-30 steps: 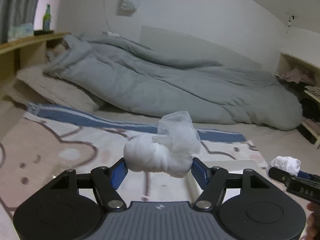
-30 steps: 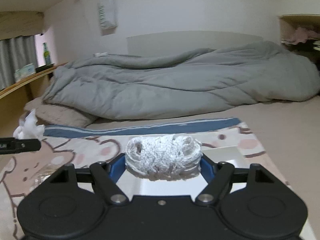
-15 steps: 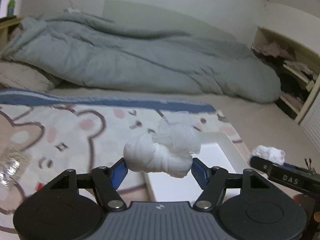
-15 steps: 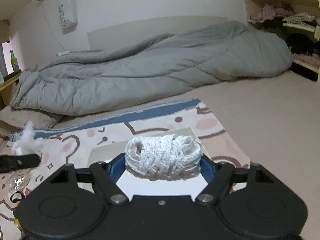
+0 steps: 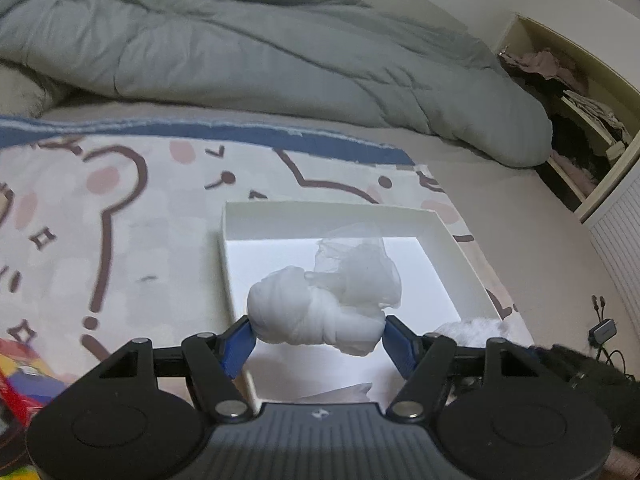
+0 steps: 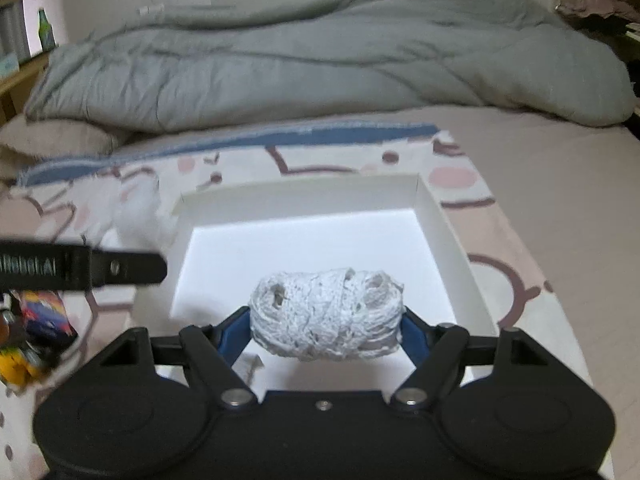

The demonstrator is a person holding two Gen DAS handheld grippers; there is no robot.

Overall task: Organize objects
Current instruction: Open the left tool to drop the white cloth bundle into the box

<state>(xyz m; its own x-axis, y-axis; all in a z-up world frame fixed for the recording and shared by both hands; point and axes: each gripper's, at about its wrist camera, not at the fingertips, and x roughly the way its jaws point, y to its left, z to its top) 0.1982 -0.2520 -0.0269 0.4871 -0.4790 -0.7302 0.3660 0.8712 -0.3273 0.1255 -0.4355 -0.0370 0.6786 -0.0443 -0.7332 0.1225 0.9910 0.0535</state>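
Left gripper (image 5: 316,330) clamps knotted white cloth bundle (image 5: 320,312), long axis crosswise, gauzy tail up | right gripper (image 6: 326,320) clamps lace roll (image 6: 326,312), crosswise | both above white box (image 6: 436,216)

Dim indoor light, white box (image 6: 304,248) glaring bright, fisheye-bent dark corners, motion blur at left

Box (image 5: 332,218) on mat (image 5: 120,216), duvet (image 5: 240,48) behind, shelves (image 5: 580,92) to the right
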